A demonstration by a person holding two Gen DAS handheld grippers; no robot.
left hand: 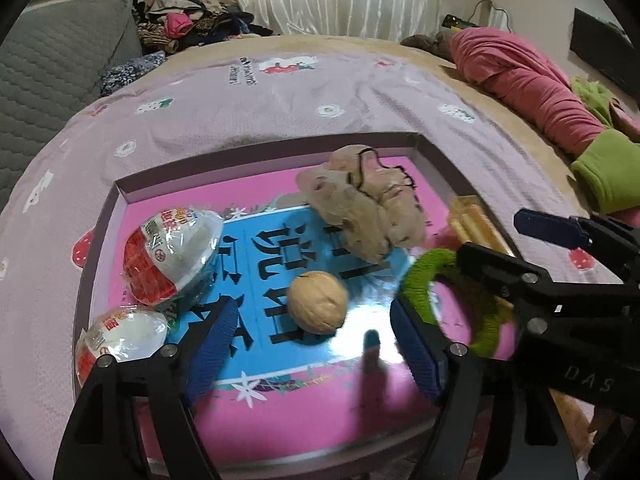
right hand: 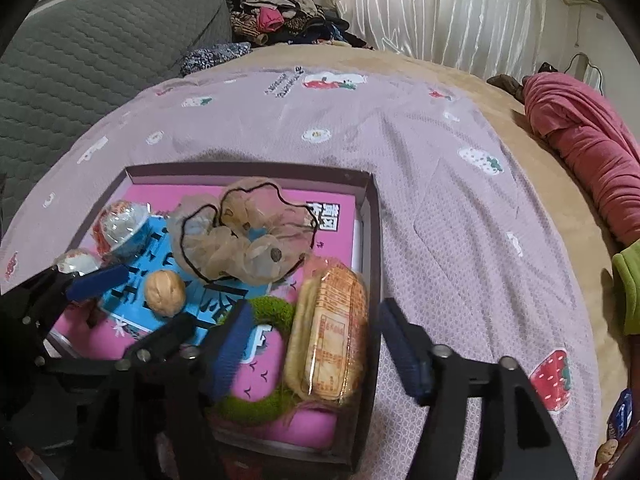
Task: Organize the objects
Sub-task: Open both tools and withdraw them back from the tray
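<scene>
A shallow box (left hand: 256, 146) (right hand: 370, 216) with a pink and blue floor lies on the bed. In it lie a walnut (left hand: 318, 302) (right hand: 164, 292), a beige gauze scrunchie (left hand: 368, 212) (right hand: 248, 236), two wrapped white and red snacks (left hand: 172, 252) (left hand: 120, 338), a green yarn ring (left hand: 452, 304) (right hand: 272, 308) and a wrapped cracker pack (right hand: 332, 336). My left gripper (left hand: 312, 344) is open and empty over the walnut. My right gripper (right hand: 312, 344) is open and empty over the cracker pack and the ring; it also shows in the left wrist view (left hand: 496, 248).
The bed has a lilac printed cover (right hand: 440, 184). A grey quilted headboard (left hand: 52, 64) stands at the left. A heap of clothes (left hand: 188, 20) lies at the back. Pink and green fabric (left hand: 532, 84) lies at the right. A small snack packet (right hand: 618, 420) lies at the lower right.
</scene>
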